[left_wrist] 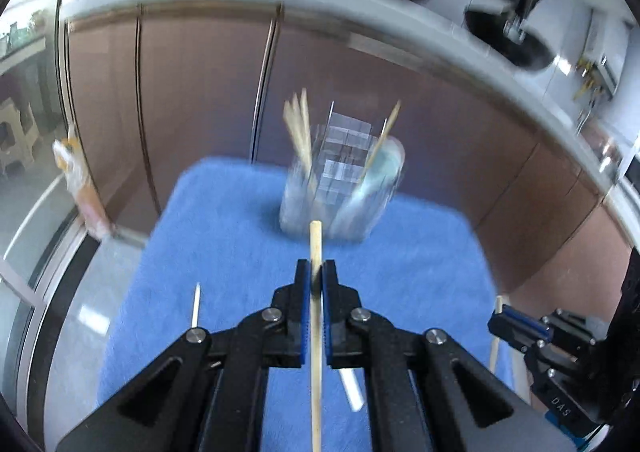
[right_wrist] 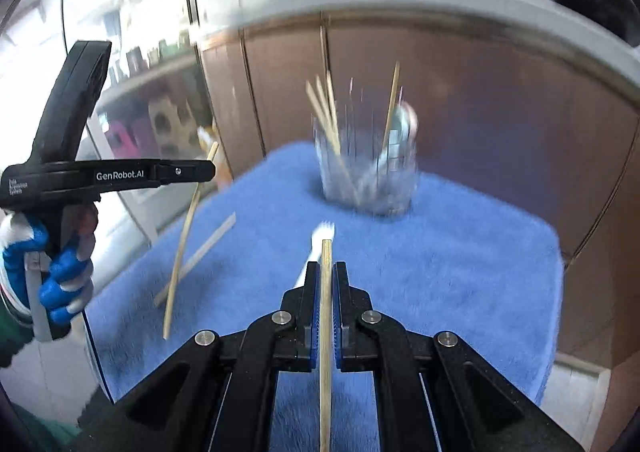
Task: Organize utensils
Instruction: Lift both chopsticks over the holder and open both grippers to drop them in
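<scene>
Left tongs [left_wrist: 316, 272] are clamped tight on 1 wooden chopstick [left_wrist: 315, 248], the stick running straight up the middle of the left wrist view and poking out past the tips toward 12 o'clock. Right tongs [right_wrist: 327, 274] match it: pinched narrow on a second chopstick [right_wrist: 326, 292], tip also at 12 o'clock in the right wrist view.

Ahead of both, at 12 o'clock on the blue towel [left_wrist: 224, 219], stands the clear utensil holder [left_wrist: 340, 187], blurred but upright. Several chopsticks [left_wrist: 298, 131] lean in its left compartment, 1 more stick [left_wrist: 384, 139] slants at its right side beside something pale blue-green I cannot make out.

On the towel in the right wrist view, a white plastic fork [right_wrist: 320, 236] lies just beyond the right tongs, tines toward the holder. At 9 o'clock, 1 pale flat stick [right_wrist: 208, 248] lies on the towel. The chopstick in the left tongs hangs crossing over it.

The gloved hand [right_wrist: 60, 276] grips the left tool at 9 o'clock. Brown cabinet doors [left_wrist: 200, 91] stand behind the surface.
</scene>
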Tool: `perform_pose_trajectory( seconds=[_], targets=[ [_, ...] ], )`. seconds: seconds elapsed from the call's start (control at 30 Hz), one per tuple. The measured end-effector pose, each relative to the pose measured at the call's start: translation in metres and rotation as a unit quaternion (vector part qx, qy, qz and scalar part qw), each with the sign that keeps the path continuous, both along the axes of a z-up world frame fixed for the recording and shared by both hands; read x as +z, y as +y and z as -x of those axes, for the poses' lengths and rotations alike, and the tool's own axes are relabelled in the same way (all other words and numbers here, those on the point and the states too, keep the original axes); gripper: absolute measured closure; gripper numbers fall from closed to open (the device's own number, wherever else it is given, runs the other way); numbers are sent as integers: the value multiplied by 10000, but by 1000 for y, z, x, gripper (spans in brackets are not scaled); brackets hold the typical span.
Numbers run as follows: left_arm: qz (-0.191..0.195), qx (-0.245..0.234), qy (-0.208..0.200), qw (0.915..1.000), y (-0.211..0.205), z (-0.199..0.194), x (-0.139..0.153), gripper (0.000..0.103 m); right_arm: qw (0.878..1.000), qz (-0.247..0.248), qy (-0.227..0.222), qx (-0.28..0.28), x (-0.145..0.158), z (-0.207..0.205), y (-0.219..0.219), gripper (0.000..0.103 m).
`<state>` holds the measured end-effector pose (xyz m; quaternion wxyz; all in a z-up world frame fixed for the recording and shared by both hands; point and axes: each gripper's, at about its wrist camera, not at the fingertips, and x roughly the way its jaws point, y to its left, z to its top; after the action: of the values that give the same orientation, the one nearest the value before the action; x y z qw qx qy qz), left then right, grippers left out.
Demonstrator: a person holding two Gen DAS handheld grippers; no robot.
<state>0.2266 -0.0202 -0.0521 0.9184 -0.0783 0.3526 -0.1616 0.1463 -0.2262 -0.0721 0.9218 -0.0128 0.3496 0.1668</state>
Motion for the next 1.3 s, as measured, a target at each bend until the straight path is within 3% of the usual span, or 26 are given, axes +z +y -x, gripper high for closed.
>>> perform_pose_trajectory(
  seconds=[0.13,0.27,0.37,0.53,0.87,1.03,1.07,1.13,1.3],
  targets=[
    [291,66,-736,9968,0,-16,54,98,9959,-249,-857,-120,52,-18,4,97],
    [676,163,-1233,9899,0,-44,92,98,9812,-696,-1791,-207,98,-53,11,97],
    [925,308,-1534,9833,-2,-73,100,98,9669,-997,-2322,-351,111,-91,16,97],
    [945,668,-1973,9735,-11,-123,91,98,9492,-1151,-2870,-583,106,-147,21,97],
    [697,888,-2330,9659,-39,-178,38,98,9485,-1012,-2861,-909,49,-204,13,97],
    [601,801,-2251,9692,-37,-174,15,90,9516,-864,-2780,-985,24,-199,11,94],
    [594,778,-2231,9699,-36,-170,14,85,9520,-858,-2769,-980,23,-196,11,91],
    [544,762,-2212,9707,-34,-163,15,82,9527,-839,-2742,-1005,23,-190,9,76],
    [443,810,-2135,9726,-20,-134,27,78,9535,-848,-2638,-1183,36,-166,-2,75]
  ],
)
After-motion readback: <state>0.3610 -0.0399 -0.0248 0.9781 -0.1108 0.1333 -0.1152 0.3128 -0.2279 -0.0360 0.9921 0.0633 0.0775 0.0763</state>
